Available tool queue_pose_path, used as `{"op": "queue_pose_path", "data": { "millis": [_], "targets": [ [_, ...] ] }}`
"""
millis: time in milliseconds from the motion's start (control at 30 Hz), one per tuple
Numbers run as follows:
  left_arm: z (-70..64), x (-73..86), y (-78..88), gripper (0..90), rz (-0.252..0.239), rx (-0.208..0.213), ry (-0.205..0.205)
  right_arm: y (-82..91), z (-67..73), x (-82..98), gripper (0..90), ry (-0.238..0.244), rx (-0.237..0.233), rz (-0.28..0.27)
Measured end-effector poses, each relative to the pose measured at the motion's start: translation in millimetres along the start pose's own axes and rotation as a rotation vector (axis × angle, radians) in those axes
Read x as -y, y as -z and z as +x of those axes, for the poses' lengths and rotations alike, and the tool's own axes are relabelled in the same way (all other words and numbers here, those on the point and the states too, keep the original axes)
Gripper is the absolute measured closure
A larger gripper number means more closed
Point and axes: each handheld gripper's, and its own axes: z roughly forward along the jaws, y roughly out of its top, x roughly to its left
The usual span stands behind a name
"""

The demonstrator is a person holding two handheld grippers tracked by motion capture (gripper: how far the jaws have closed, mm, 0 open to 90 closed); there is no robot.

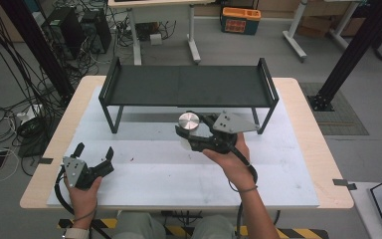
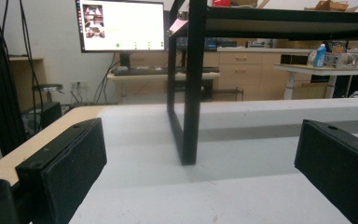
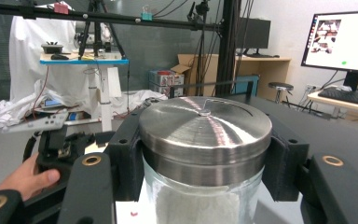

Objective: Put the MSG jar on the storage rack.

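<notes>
Two jaws of your right gripper (image 1: 191, 134) pinch the glass jar (image 3: 200, 196) below its steel lid (image 1: 189, 121), just before the black shelf (image 1: 189, 85); your left gripper (image 1: 95, 154) gapes wide, empty.

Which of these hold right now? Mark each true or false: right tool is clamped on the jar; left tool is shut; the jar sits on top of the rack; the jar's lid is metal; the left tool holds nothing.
1. The right tool is clamped on the jar: true.
2. The left tool is shut: false, its jaws stand wide apart.
3. The jar sits on top of the black rack: false, it is in front of the rack, gripped over the white mat.
4. The jar's lid is metal: true.
5. The left tool holds nothing: true.
</notes>
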Motion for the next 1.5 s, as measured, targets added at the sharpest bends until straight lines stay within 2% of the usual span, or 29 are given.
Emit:
{"op": "queue_pose_path", "data": {
  "millis": [133, 233, 333, 533, 800, 833, 900, 933, 1133, 1233, 1267, 1400, 1500],
  "targets": [
    [0.0, 0.3, 0.0, 2.4, -0.002, 0.001, 0.002, -6.5, -1.9, -9.3, 41.6, 0.011, -0.007, -0.001],
    [0.1, 0.3, 0.1, 2.4, -0.002, 0.001, 0.001, -15.6, -4.9, -22.8, 41.6, 0.024, -0.015, -0.001],
    [0.1, 0.3, 0.3, 2.4, -0.002, 0.001, -0.001, -21.2, -8.3, -28.8, 41.6, 0.019, -0.021, -0.011],
    [0.1, 0.5, 0.4, 2.4, -0.003, 0.001, -0.001, -30.6, -13.2, -41.9, 41.6, 0.021, -0.001, -0.017],
    [-0.1, 0.7, 0.4, 2.4, -0.005, 0.000, 0.000, -47.9, -22.9, -53.8, 41.6, 0.010, 0.081, -0.047],
    [-0.2, 1.0, 0.4, 2.4, -0.006, 0.000, 0.000, -52.6, -25.9, -56.6, 41.6, 0.013, 0.105, -0.042],
    [-0.3, 1.0, 0.4, 2.4, -0.006, 0.000, 0.000, -54.5, -27.1, -57.6, 41.6, 0.016, 0.113, -0.040],
    [-0.1, 1.1, 0.4, 2.4, -0.006, 0.000, -0.002, -59.9, -31.1, -59.3, 41.6, 0.014, 0.136, -0.033],
    [-0.5, 1.4, 0.4, 2.4, -0.009, -0.002, 0.000, -72.1, -38.4, -60.8, 41.6, 0.010, 0.180, -0.003],
    [-0.7, 1.4, 0.5, 2.4, -0.008, -0.003, 0.000, -85.3, -47.1, -57.5, 41.6, -0.001, 0.220, 0.010],
    [-0.9, 1.3, 0.5, 2.4, -0.008, -0.004, -0.001, -85.3, -47.1, -57.5, 41.6, -0.001, 0.220, 0.010],
    [-2.0, 1.0, 0.4, 2.4, -0.006, -0.009, 0.000, -100.8, -57.1, -45.4, 41.6, -0.044, 0.284, -0.017],
    [-1.4, 1.3, 0.5, 2.4, -0.008, -0.007, 0.002, -106.9, -60.5, -41.1, 41.6, -0.061, 0.309, -0.028]
  ]
}}
